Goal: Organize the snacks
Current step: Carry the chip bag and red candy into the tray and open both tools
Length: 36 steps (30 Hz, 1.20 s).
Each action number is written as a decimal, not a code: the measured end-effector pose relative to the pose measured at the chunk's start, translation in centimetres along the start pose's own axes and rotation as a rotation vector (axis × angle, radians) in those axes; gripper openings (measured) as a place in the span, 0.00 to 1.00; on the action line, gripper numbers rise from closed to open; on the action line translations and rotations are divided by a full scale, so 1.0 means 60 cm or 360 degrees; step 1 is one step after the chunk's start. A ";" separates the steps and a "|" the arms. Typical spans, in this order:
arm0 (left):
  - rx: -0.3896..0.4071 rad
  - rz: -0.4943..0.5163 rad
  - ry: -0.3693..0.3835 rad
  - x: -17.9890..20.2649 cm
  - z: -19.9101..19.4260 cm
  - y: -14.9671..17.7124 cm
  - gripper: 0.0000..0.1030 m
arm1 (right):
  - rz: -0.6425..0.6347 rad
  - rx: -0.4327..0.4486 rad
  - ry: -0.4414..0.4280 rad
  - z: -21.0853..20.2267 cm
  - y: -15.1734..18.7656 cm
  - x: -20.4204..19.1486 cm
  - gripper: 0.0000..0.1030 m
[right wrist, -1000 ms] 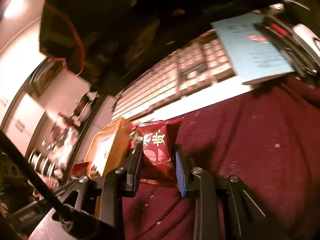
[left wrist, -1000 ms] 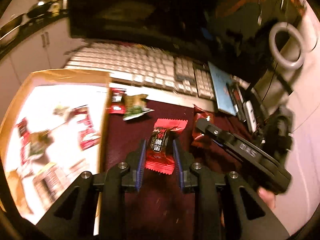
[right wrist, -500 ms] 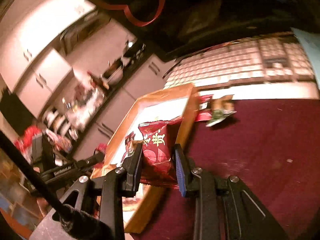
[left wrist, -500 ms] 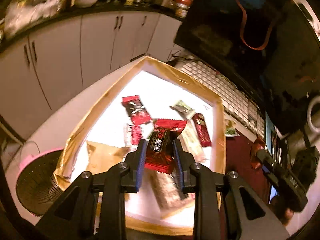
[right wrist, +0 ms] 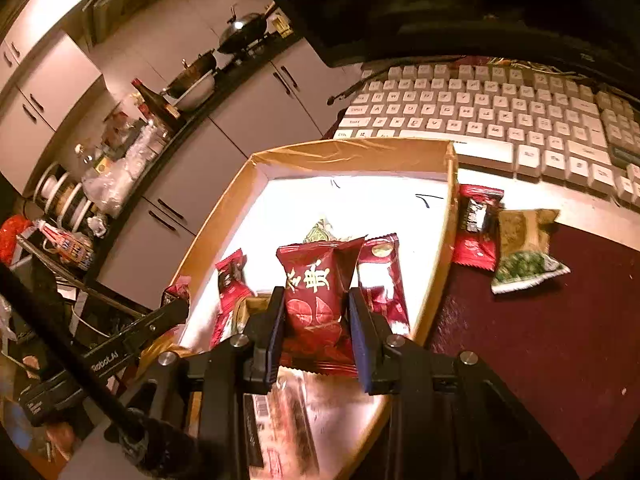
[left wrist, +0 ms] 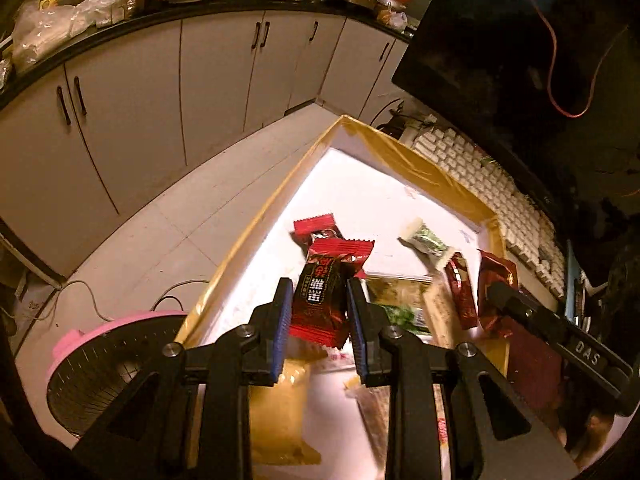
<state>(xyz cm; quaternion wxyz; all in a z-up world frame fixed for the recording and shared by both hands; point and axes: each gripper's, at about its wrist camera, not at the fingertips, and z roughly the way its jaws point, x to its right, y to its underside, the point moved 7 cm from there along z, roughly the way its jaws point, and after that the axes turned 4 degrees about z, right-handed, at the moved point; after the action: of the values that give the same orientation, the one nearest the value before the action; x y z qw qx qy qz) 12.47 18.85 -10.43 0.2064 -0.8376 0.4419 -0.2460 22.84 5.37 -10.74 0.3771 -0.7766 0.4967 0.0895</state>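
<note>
My left gripper (left wrist: 319,312) is shut on a red and black snack packet (left wrist: 324,292), held above the white floor of a shallow box with a tan rim (left wrist: 420,168). My right gripper (right wrist: 314,320) is shut on a dark red packet with gold characters (right wrist: 316,288), also over that box (right wrist: 352,150). Several packets lie inside the box, among them a green one (left wrist: 428,240) and a red bar (right wrist: 384,280). On the maroon cloth (right wrist: 540,340) outside the box rest a red packet (right wrist: 476,228) and a green packet (right wrist: 524,252). The right gripper's body (left wrist: 560,344) shows in the left wrist view.
A white keyboard (right wrist: 500,116) lies behind the box under a dark monitor (left wrist: 520,40). A pink-rimmed fan (left wrist: 108,364) stands on the floor to the left. Kitchen cabinets (left wrist: 160,92) and a cluttered counter line the background.
Both grippers swung left from over the maroon cloth to above the box, each still holding its packet. The keyboard slid out of the centre of both views.
</note>
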 end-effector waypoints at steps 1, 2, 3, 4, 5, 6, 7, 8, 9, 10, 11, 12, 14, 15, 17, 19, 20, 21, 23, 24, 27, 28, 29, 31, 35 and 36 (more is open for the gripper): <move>-0.0015 0.0007 -0.0012 -0.001 0.006 -0.001 0.28 | 0.0004 -0.0013 0.0018 0.006 -0.002 0.001 0.28; -0.0028 0.0010 -0.0027 -0.002 0.010 -0.002 0.28 | 0.0006 -0.0029 0.0036 0.012 -0.002 0.001 0.28; -0.0039 0.0018 -0.0038 -0.002 0.014 -0.003 0.28 | 0.0003 -0.0038 0.0044 0.015 -0.002 0.001 0.28; -0.0056 0.0029 -0.0055 -0.003 0.020 -0.003 0.28 | -0.0002 -0.0043 0.0051 0.018 -0.002 0.001 0.28; -0.0063 0.0025 -0.0077 -0.006 0.024 -0.002 0.28 | -0.0011 -0.0042 0.0063 0.020 -0.002 0.000 0.29; -0.0068 0.0032 -0.0103 -0.008 0.027 -0.001 0.28 | -0.0019 -0.0041 0.0073 0.020 -0.001 0.001 0.29; -0.0072 0.0043 -0.0116 -0.009 0.030 -0.001 0.28 | -0.0017 -0.0042 0.0075 0.022 0.000 0.001 0.29; -0.0080 0.0054 -0.0126 -0.009 0.033 0.000 0.28 | -0.0015 -0.0043 0.0073 0.023 0.000 0.000 0.29; -0.0089 0.0049 -0.0135 -0.011 0.035 0.001 0.28 | -0.0012 -0.0045 0.0072 0.024 0.000 0.001 0.29; -0.0092 0.0037 -0.0138 -0.013 0.034 0.002 0.28 | -0.0007 -0.0048 0.0074 0.025 -0.001 0.002 0.29; -0.0092 0.0036 -0.0137 -0.013 0.035 0.002 0.28 | -0.0003 -0.0052 0.0076 0.027 -0.001 0.002 0.29; -0.0093 0.0040 -0.0141 -0.014 0.036 0.002 0.28 | -0.0003 -0.0048 0.0076 0.027 -0.001 0.002 0.29; -0.0103 0.0037 -0.0156 -0.017 0.038 0.005 0.28 | -0.0010 -0.0045 0.0061 0.029 -0.001 0.001 0.31; -0.0108 0.0036 -0.0156 -0.018 0.039 0.006 0.28 | -0.0008 -0.0044 0.0057 0.031 -0.002 0.002 0.31; -0.0119 0.0021 -0.0174 -0.022 0.043 0.007 0.28 | -0.0001 -0.0036 0.0041 0.029 -0.002 0.003 0.31; -0.0137 0.0008 -0.0172 -0.025 0.046 0.009 0.29 | 0.0015 -0.0021 -0.0008 0.021 -0.003 0.003 0.37; -0.0141 0.0011 -0.0157 -0.023 0.046 0.010 0.29 | 0.0026 0.0000 -0.0042 0.010 -0.004 0.001 0.39; -0.0132 0.0021 -0.0146 -0.021 0.042 0.011 0.34 | 0.0028 0.0028 -0.0073 -0.001 -0.006 -0.002 0.39; -0.0085 0.0021 -0.0143 -0.015 0.029 0.010 0.51 | 0.0026 0.0107 -0.0151 -0.038 -0.010 -0.002 0.43; -0.0041 0.0024 -0.0136 -0.011 0.018 0.009 0.63 | 0.0040 0.0150 -0.0183 -0.058 -0.012 0.002 0.44; 0.0053 0.0053 -0.0116 0.005 -0.015 0.010 0.67 | 0.0127 0.0246 -0.0222 -0.110 -0.018 0.043 0.45; 0.0074 0.0063 -0.0108 0.012 -0.027 0.012 0.67 | 0.0159 0.0263 -0.0198 -0.121 -0.021 0.065 0.45; 0.0094 0.0066 -0.0100 0.017 -0.035 0.012 0.67 | 0.0187 0.0276 -0.0160 -0.127 -0.023 0.083 0.45; 0.0153 0.0085 -0.0066 0.033 -0.054 0.017 0.70 | 0.0257 0.0268 -0.0041 -0.126 -0.028 0.130 0.46; 0.0178 0.0171 0.0015 0.079 -0.068 0.030 0.70 | 0.0375 0.0210 0.0079 -0.092 -0.030 0.190 0.46; 0.0167 0.0207 0.0036 0.091 -0.068 0.033 0.70 | 0.0388 0.0191 0.0084 -0.082 -0.030 0.194 0.46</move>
<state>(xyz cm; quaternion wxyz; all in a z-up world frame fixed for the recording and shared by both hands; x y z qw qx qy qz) 11.42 12.70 -7.08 0.2606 -0.7923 0.4842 -0.2644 28.89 -5.72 -12.38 0.3959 -0.6888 0.6014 0.0844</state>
